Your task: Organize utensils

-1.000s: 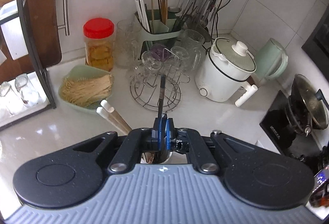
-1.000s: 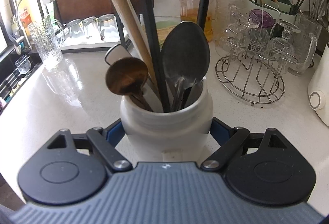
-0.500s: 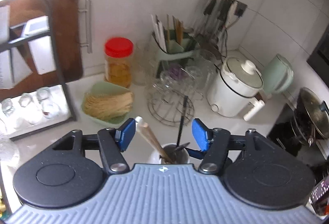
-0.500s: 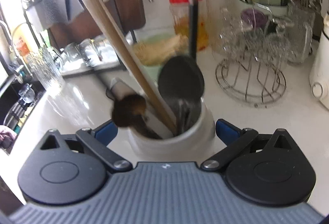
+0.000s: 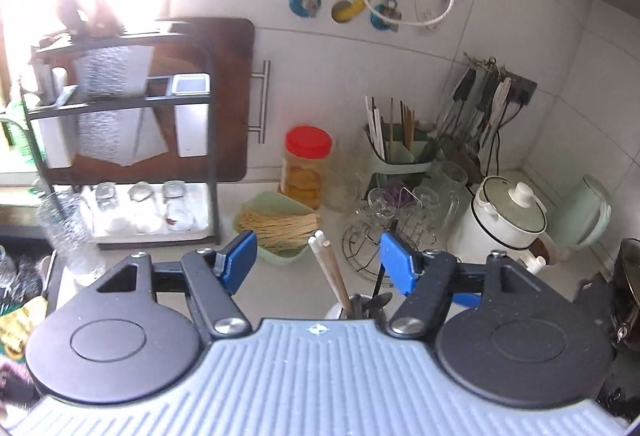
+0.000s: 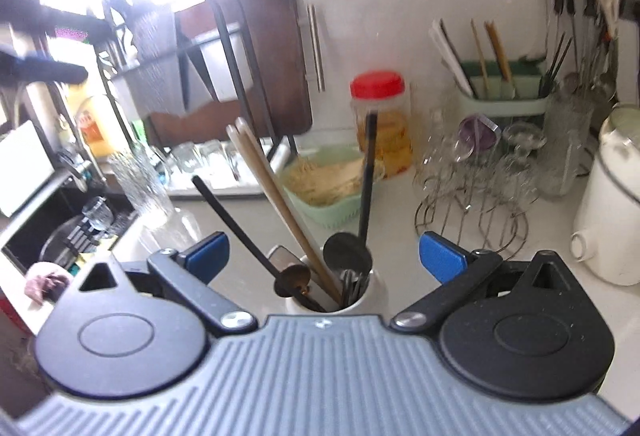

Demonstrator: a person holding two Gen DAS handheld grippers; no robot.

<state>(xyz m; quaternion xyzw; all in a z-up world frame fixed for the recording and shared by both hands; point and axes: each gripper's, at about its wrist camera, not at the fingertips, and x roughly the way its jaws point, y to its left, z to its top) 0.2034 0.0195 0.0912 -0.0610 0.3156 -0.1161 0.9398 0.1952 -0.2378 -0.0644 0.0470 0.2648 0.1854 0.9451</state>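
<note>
Utensil crock [image 6: 356,300]: white glazed ceramic, glossy. In it: pale wooden chopsticks [image 6: 276,195], matt; dark metal ladle [image 6: 347,256], dull sheen. Countertop [image 6: 400,211]: smooth, white, reflective. Cup rack [image 5: 380,248]: bare chromed wire. Jar [image 5: 306,163]: clear plastic, red lid. Noodle basket [image 6: 320,211]: matt green plastic. Cutting board [image 5: 228,95]: dark wood.

Wire rack [image 6: 468,211] — noodle basket [image 6: 320,211] crowd counter.

Utensils [image 6: 344,276] in crock [image 6: 372,296], before noodle basket [image 6: 320,211]
</note>
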